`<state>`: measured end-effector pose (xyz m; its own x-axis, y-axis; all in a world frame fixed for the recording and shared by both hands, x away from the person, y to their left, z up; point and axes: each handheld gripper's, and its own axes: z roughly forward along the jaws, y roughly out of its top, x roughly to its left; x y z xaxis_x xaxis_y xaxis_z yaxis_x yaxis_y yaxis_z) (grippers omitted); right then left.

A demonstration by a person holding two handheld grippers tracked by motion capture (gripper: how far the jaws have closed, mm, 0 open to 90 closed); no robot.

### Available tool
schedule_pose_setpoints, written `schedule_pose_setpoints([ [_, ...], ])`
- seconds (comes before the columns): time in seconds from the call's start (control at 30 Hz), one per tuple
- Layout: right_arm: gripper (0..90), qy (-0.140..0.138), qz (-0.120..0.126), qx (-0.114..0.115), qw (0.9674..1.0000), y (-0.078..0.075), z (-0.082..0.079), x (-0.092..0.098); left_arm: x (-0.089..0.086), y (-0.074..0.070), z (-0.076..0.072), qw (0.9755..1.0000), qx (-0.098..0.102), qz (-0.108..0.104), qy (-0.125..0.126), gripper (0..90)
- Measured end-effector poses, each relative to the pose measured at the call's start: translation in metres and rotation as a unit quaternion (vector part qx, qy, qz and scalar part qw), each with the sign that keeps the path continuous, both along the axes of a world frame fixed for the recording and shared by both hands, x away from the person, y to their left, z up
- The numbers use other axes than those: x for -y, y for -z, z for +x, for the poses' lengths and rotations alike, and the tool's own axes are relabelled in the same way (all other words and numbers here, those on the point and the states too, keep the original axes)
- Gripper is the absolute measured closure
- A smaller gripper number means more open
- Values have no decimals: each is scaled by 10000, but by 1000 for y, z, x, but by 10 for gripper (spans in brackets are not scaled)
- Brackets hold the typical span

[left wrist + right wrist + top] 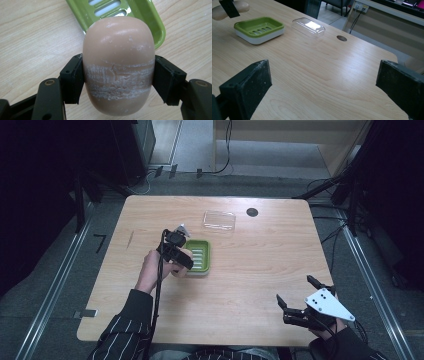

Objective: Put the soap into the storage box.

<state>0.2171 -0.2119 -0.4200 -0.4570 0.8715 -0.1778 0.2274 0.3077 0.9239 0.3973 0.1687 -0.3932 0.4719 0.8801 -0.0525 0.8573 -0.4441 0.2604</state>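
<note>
A tan, egg-shaped bar of soap (117, 50) with white scrape marks across its middle sits between the black pads of my left gripper (117, 80), which is shut on it. In the high view the left gripper (176, 251) holds the soap (179, 270) just above the table, at the left edge of a green slotted soap dish (201, 255). The dish (147, 17) lies right behind the soap. My right gripper (295, 289) rests near the table's front right corner, open, with nothing between its jaws (324, 82). From there the dish (259, 28) and the held soap (242, 6) appear far left.
A clear plastic lid (219, 220) lies behind the dish on the wooden table (260, 270). A round dark cable hole (252, 212) sits near the back edge. Dark stands and cables surround the table on the floor.
</note>
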Motion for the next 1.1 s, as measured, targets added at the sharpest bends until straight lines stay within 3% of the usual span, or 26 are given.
schedule_pose_setpoints([
  [0.6, 0, 4, -25, 0, 10000, 0, 0, 0, 14, -1, 16, 9998, 86, -109, 111, 335],
  [0.8, 0, 3, -31, -3, 10000, 0, -1, 0, 19, 0, 21, 9998, 157, -62, 63, 335],
  [1.1, 0, -6, -52, -2, 10000, 0, -1, 0, 26, 1, 28, 9997, 192, -162, 48, 335],
])
